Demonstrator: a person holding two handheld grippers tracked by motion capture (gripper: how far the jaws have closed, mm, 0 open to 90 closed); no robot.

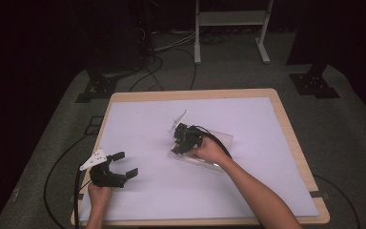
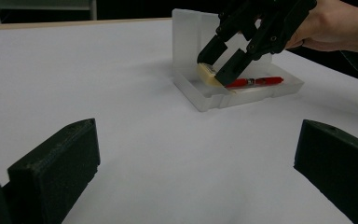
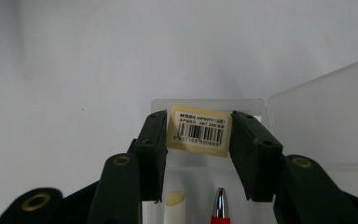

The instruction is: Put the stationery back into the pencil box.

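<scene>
A clear plastic pencil case (image 1: pixel 222 138) lies open at mid-table, its lid (image 1: pixel 179 118) standing up at the far end. My right gripper (image 1: pixel 181 143) reaches down into it, shut on a cream eraser (image 3: pixel 198 130) with a barcode label. The eraser (image 2: pixel 206 73) hangs tilted just over the case floor (image 2: pixel 214 100), pinched by both jaws of the right gripper (image 2: pixel 216 65). A red pen (image 2: pixel 256 82) lies in the case behind it. My left gripper (image 1: pixel 126 164) rests at the near left of the table, open, with nothing between its jaws.
A white mat (image 1: pixel 147 119) covers the wooden table (image 1: pixel 286 119). A pale rounded object (image 3: pixel 176 201) lies in the case beside the red pen's silver tip (image 3: pixel 220 200). Cables trail across the floor behind the table, by a white stand (image 1: pixel 231 19).
</scene>
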